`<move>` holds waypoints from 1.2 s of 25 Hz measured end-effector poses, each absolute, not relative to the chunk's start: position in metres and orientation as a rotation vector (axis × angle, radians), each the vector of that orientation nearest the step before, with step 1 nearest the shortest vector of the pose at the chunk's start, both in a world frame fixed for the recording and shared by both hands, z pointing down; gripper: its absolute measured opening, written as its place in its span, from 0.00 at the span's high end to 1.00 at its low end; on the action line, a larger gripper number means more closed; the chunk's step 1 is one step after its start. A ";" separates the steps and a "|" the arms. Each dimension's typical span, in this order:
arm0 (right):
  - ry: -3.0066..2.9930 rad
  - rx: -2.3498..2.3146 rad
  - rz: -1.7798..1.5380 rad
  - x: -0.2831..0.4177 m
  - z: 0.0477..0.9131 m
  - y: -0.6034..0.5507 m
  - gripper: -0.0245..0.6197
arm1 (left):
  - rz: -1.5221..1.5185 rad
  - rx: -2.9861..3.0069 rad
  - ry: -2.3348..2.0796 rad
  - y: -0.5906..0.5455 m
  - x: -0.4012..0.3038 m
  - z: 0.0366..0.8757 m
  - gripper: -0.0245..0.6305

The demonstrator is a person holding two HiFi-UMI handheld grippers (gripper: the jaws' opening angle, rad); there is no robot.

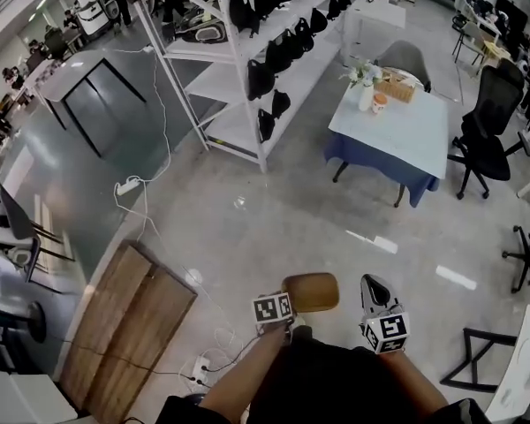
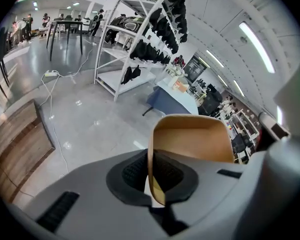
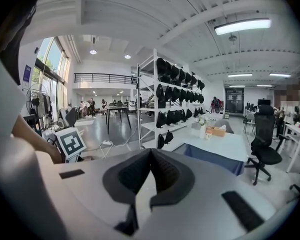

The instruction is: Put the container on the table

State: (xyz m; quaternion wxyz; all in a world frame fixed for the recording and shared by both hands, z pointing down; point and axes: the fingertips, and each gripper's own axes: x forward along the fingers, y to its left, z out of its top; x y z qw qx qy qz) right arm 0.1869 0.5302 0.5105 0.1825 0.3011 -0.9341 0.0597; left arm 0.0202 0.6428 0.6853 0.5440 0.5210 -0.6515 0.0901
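A tan, rounded container (image 1: pixel 311 291) hangs over the floor, and my left gripper (image 1: pixel 291 306) is shut on its near rim. In the left gripper view the container (image 2: pixel 192 136) stands upright with its wall pinched between the dark pads (image 2: pixel 135 171) of the left gripper (image 2: pixel 151 180). My right gripper (image 1: pixel 374 286) is beside it on the right, shut with nothing in it; its pads (image 3: pixel 167 170) meet at the tip of the right gripper (image 3: pixel 150 153). The table (image 1: pixel 402 135) with a pale cloth stands well ahead, table (image 2: pixel 166 98) and table (image 3: pixel 217 145) in the gripper views too.
On the table's far end are a vase of flowers (image 1: pixel 365 85), a cup (image 1: pixel 379 102) and a basket (image 1: pixel 395 87). Black office chairs (image 1: pixel 486 131) stand right of it. A white rack of black bags (image 1: pixel 265 60) is at the left, a wooden board (image 1: pixel 128 325) and cables on the floor.
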 end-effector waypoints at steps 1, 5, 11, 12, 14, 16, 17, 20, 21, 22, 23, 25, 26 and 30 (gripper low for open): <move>-2.631 0.860 0.176 0.178 0.512 0.527 0.96 | 0.213 1.236 -1.559 0.640 0.007 0.684 0.95; -2.617 0.876 0.195 0.146 0.515 0.520 0.96 | 0.198 1.229 -1.577 0.633 -0.037 0.681 0.95; -2.612 0.839 0.168 0.113 0.518 0.507 0.96 | 0.163 1.209 -1.579 0.626 -0.068 0.686 0.95; -2.609 0.839 0.175 0.110 0.520 0.503 0.96 | 0.156 1.203 -1.579 0.623 -0.071 0.687 0.95; -2.606 0.836 0.194 0.103 0.525 0.495 0.96 | 0.147 1.191 -1.582 0.617 -0.079 0.690 0.95; -2.608 0.827 0.209 0.096 0.528 0.487 0.96 | 0.143 1.179 -1.586 0.611 -0.086 0.693 0.95; -2.612 0.822 0.217 0.093 0.529 0.482 0.96 | 0.142 1.173 -1.589 0.607 -0.089 0.694 0.95; -2.621 0.809 0.241 0.087 0.535 0.461 0.96 | 0.145 1.156 -1.597 0.588 -0.095 0.698 0.95; -2.621 0.804 0.247 0.085 0.538 0.452 0.96 | 0.146 1.152 -1.599 0.580 -0.096 0.699 0.95; -2.622 0.797 0.251 0.082 0.541 0.443 0.96 | 0.148 1.150 -1.601 0.573 -0.097 0.699 0.95; -2.624 0.789 0.255 0.079 0.543 0.435 0.96 | 0.150 1.146 -1.603 0.565 -0.099 0.699 0.95; -2.635 0.774 0.251 0.072 0.545 0.413 0.96 | 0.159 1.139 -1.603 0.546 -0.102 0.700 0.95; -2.640 0.773 0.241 0.070 0.544 0.400 0.96 | 0.166 1.138 -1.601 0.533 -0.103 0.701 0.95; -2.655 0.782 0.209 0.064 0.546 0.338 0.96 | 0.175 1.128 -1.600 0.474 -0.105 0.703 0.95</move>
